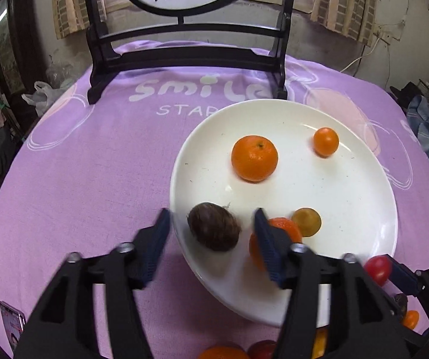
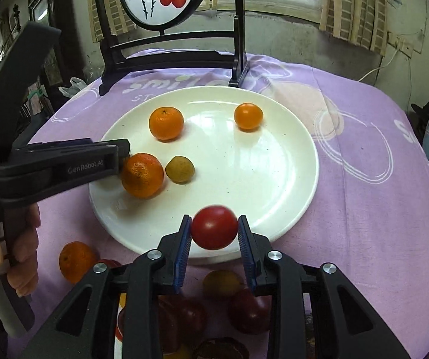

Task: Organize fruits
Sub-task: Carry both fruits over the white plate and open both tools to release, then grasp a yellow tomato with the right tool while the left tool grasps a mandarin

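Note:
A white plate [image 1: 349, 197] [image 2: 274, 179] holds two oranges [image 1: 254, 158] [image 2: 142, 175], a small tangerine [image 1: 325, 141] [image 2: 248, 116], a yellow-brown fruit [image 1: 306, 222] [image 2: 180, 169] and a brown kiwi-like fruit [image 1: 214, 226]. My left gripper [image 1: 213, 224] is open over the plate's near-left rim, its fingers either side of the brown fruit, which lies on the plate. It shows from the side in the right wrist view [image 2: 118, 155]. My right gripper [image 2: 214, 230] is shut on a red tomato [image 2: 214, 227] [image 1: 377, 268] above the plate's near rim.
Loose fruits lie on the purple cloth near me: an orange [image 2: 75, 261], a yellow fruit [image 2: 221, 282], dark red ones [image 2: 248, 311]. A black-framed round screen stand [image 2: 172, 56] stands behind the plate. A phone [image 1: 12, 320] lies at the near left.

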The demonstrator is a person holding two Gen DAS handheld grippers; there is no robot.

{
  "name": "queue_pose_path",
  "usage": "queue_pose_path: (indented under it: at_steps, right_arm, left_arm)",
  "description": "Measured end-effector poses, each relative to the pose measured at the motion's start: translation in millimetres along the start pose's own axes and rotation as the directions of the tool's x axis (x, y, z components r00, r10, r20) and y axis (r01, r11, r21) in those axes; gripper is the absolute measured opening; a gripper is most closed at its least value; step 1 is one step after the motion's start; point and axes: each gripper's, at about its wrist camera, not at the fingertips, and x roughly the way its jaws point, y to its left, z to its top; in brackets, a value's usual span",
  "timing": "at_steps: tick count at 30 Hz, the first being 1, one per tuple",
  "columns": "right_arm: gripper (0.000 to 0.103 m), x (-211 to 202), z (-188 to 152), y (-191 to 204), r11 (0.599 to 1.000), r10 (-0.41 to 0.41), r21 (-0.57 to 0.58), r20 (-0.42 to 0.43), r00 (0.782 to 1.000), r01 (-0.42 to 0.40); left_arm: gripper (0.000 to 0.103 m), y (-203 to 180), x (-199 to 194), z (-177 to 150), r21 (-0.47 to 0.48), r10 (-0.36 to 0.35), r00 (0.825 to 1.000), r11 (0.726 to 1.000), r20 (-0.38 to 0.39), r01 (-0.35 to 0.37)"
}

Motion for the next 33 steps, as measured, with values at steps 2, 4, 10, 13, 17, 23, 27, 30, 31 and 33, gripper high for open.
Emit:
queue_pose_path:
  at_steps: [2, 4, 10, 13, 17, 23, 27, 30, 31, 33]
  right_arm:
    - [0.039, -5, -2, -2, 0.999, 0.015, 0.029, 0.012, 1.000, -0.015]
    - [0.041, -11, -5, -5, 0.998, 0.025, 0.048, 0.032, 0.999, -0.026]
    - [0.047, -42, -27, -12, 0.997, 0.047, 0.054, 0.066, 0.997, -0.051]
    - [0.052, -58, -43, -16, 0.996, 0.055, 0.060, 0.083, 0.995, -0.060]
    - [0.053, -72, -63, -20, 0.995, 0.072, 0.064, 0.085, 0.994, -0.078]
    - [0.057, -78, -95, -27, 0.990, 0.108, 0.082, 0.057, 0.993, -0.112]
    - [0.057, -74, -114, -26, 0.989, 0.115, 0.087, 0.025, 0.993, -0.117]
    - [0.057, -71, -122, -15, 0.990, 0.128, 0.053, 0.000, 0.992, -0.128]
    - [0.057, -70, -124, -10, 0.990, 0.134, 0.036, -0.004, 0.991, -0.134]
    - [0.057, -71, -126, -4, 0.990, 0.140, 0.021, -0.005, 0.990, -0.140]
  left_arm:
    - [0.077, 0, -8, -3, -0.006, 0.008, 1.000, 1.000, 0.022, -0.008]
    - [0.078, 0, -18, -6, 0.001, 0.017, 0.999, 1.000, 0.043, -0.017]
    - [0.089, 10, -61, -28, -0.012, 0.035, 0.992, 0.999, 0.119, -0.034]
    - [0.090, 11, -77, -46, 0.002, 0.023, 0.991, 1.000, 0.130, -0.024]
    - [0.091, 12, -87, -74, 0.002, -0.015, 0.994, 1.000, 0.106, 0.015]
    - [0.093, 13, -88, -113, 0.008, -0.040, 0.997, 0.999, 0.060, 0.040]
    - [0.093, 15, -77, -127, 0.015, -0.042, 0.999, 0.999, 0.029, 0.042]
    - [0.093, 24, -68, -131, -0.015, -0.081, 0.997, 0.997, -0.003, 0.081]
    - [0.093, 27, -65, -132, -0.024, -0.088, 0.996, 0.996, -0.011, 0.088]
    - [0.093, 34, -62, -132, -0.043, -0.088, 0.996, 0.995, -0.015, 0.087]
